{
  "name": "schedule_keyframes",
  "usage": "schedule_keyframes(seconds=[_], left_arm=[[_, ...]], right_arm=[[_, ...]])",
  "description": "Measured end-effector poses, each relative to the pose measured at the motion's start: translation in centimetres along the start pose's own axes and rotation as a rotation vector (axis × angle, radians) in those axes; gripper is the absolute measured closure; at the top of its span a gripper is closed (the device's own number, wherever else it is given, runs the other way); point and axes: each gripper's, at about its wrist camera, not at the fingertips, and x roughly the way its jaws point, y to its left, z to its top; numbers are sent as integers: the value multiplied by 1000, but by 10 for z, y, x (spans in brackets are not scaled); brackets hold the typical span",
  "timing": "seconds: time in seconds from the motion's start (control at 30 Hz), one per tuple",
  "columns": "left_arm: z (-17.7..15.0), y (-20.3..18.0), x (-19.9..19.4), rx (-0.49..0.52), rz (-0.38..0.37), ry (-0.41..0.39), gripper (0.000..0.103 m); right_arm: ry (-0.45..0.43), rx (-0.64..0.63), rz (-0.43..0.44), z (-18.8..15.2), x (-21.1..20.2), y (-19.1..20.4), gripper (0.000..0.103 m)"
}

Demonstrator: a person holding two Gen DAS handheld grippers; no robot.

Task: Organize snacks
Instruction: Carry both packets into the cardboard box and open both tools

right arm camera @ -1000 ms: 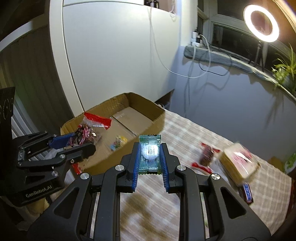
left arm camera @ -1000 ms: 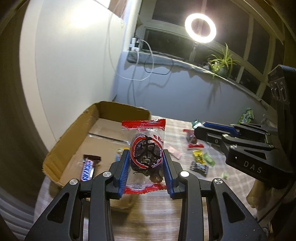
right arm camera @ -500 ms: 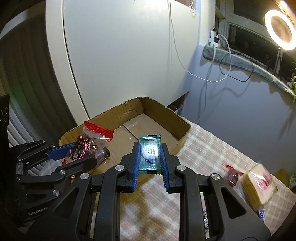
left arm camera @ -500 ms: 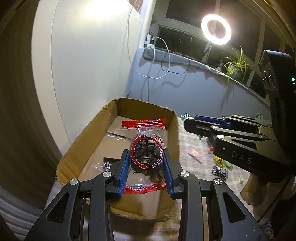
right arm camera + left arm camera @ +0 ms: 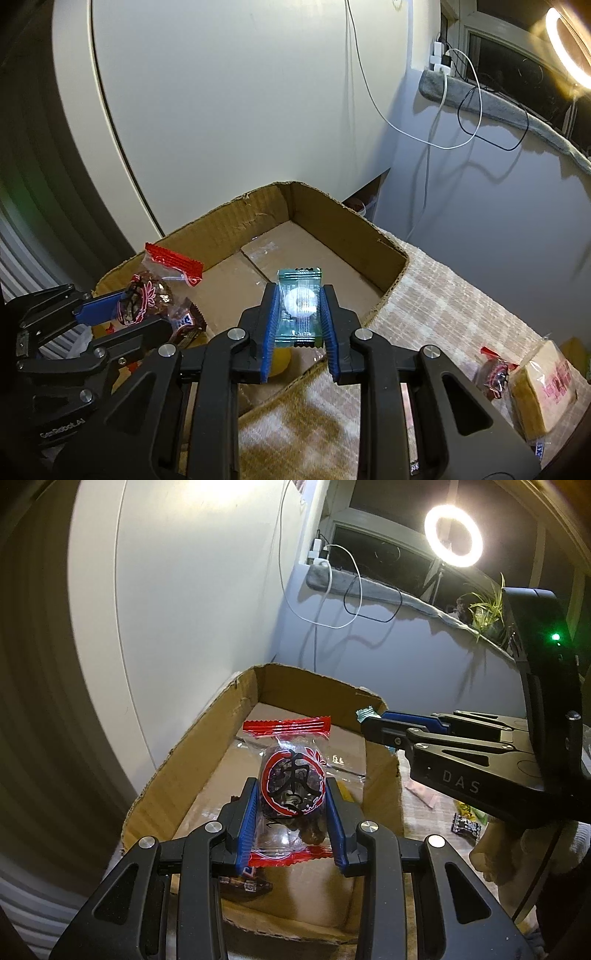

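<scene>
Over an open cardboard box (image 5: 207, 738) on a counter (image 5: 461, 306) covered in checked cloth, the left gripper (image 5: 291, 808) is clamped partway closed on a clear red-edged snack packet (image 5: 290, 786). The right gripper (image 5: 298, 317), nearly fully closed, pinches a small green candy packet (image 5: 299, 308) above the box's near edge. A chocolate bar (image 5: 186, 323) lies in the box; a yellow wrapped cake (image 5: 543, 387) sits on the counter.

The box (image 5: 207, 738) is made of rough brown cardboard with torn edges. The red snack (image 5: 291, 786) is wrapped in clear, shiny plastic. The green candy (image 5: 300, 308) is wrapped in shiny see-through plastic too. The cloth (image 5: 454, 306) is seen to be soft and woven. The wall (image 5: 240, 92) is painted smooth and matt.
</scene>
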Motion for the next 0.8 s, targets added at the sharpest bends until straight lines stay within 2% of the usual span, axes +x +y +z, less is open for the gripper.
schedule_keyframes(seconds=[0.13, 0.23, 0.27, 0.3, 0.33, 0.4, 0.63, 0.7, 0.8], left_arm=[[0, 1, 0, -2, 0, -2, 70], [1, 1, 0, -1, 4, -6, 66], [1, 1, 0, 0, 8, -6, 61], [1, 1, 0, -2, 12, -8, 56], [1, 2, 0, -5, 12, -10, 55], [2, 4, 0, -9, 16, -11, 55], [2, 4, 0, -6, 37, -19, 42], [2, 4, 0, -1, 38, -20, 36], [3, 4, -1, -2, 41, -22, 36]], right_arm=[[0, 4, -10, 2, 5, -2, 80], [2, 2, -15, 3, 8, -2, 78], [2, 1, -18, 3, 8, -2, 76], [1, -1, -24, 4, 9, -2, 65], [-5, -4, -29, 4, 8, -2, 49], [-22, -6, -42, 4, 6, -1, 35], [-51, 1, -58, 8, 1, -2, 14], [-54, -2, -62, 8, 0, -2, 12], [-52, -8, -58, 8, -2, 0, 7]])
